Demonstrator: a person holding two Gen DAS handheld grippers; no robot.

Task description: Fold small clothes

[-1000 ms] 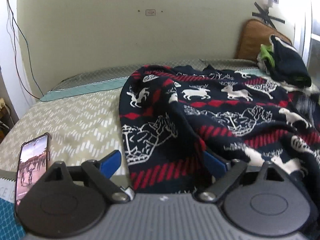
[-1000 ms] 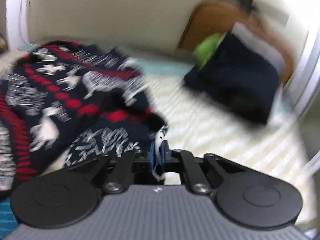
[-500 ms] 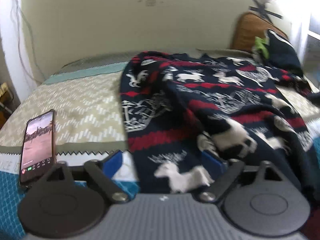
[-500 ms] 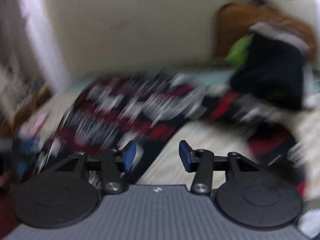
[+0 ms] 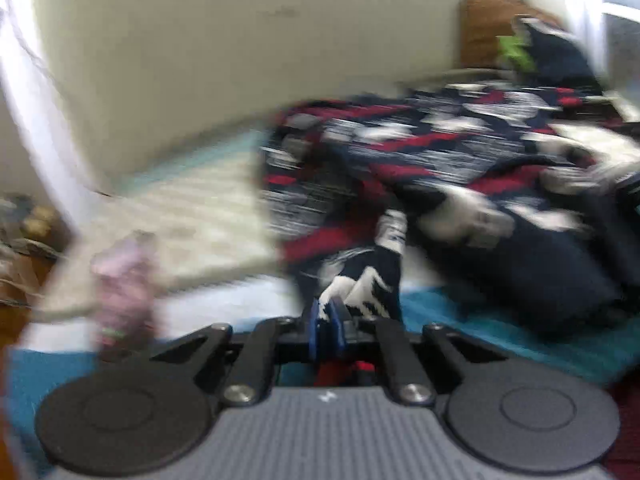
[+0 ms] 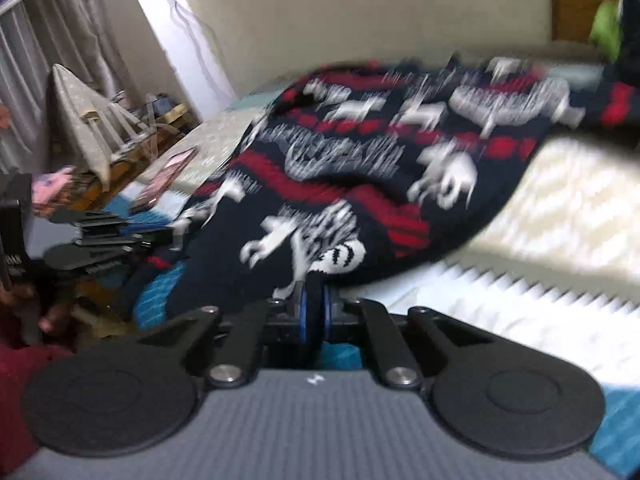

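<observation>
A navy, red and white reindeer-pattern sweater (image 5: 420,184) lies spread and bunched across the bed (image 5: 208,216). My left gripper (image 5: 326,330) is shut on its near hem, which rises from between the blue pads. In the right wrist view the sweater (image 6: 360,168) drapes over the bed, and my right gripper (image 6: 315,316) is shut on its near edge. The left gripper (image 6: 100,236) also shows at the left of that view. Both views are motion-blurred.
A phone (image 6: 164,178) lies on the bed left of the sweater; it also shows blurred in the left wrist view (image 5: 124,276). A dark clothes pile with a green item (image 5: 548,52) sits at the far right by a brown cushion. Clutter (image 6: 104,120) stands beside the bed.
Both grippers were open half a second ago and have closed on the sweater's near edge. Both cameras have swung, the right one toward the left side of the bed.
</observation>
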